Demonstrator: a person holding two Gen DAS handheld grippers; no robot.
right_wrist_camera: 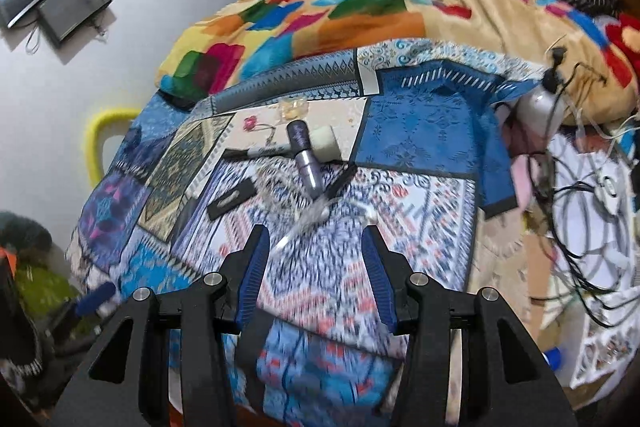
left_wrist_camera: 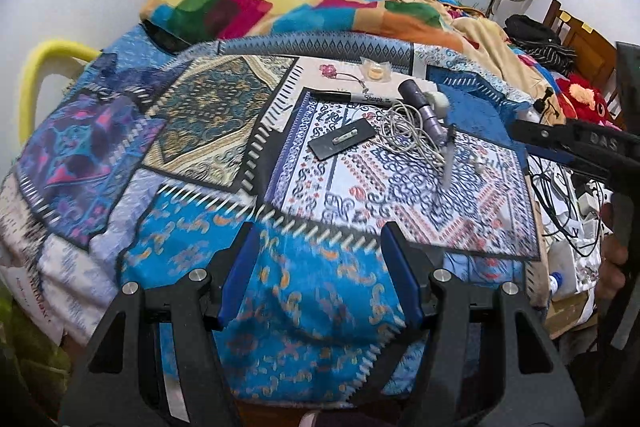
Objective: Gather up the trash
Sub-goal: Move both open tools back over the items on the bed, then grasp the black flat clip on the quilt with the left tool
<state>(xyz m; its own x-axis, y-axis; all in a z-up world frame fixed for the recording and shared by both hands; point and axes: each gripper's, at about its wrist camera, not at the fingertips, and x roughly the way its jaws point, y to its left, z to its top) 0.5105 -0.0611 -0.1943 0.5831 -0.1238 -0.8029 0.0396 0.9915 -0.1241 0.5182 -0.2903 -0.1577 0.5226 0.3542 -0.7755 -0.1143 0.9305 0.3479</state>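
Approach step: both grippers, left (left_wrist_camera: pixel 320 259) and right (right_wrist_camera: pixel 314 259), jaws apart and empty, must reach the clutter (left_wrist_camera: pixel 404 131) on the bed (left_wrist_camera: pixel 200 131).

A: What is lying on the patchwork bedspread (left_wrist_camera: pixel 328 299)?

B: Using the black Sharpie marker (left_wrist_camera: pixel 352 98) as landmark: a purple cylinder (left_wrist_camera: pixel 420 103) lies tilted just right of its tip, a tangled white cable (left_wrist_camera: pixel 404 131) just below, and a flat black plate (left_wrist_camera: pixel 342 138) below. A clear wrapper (left_wrist_camera: pixel 376 70) sits above, apart.
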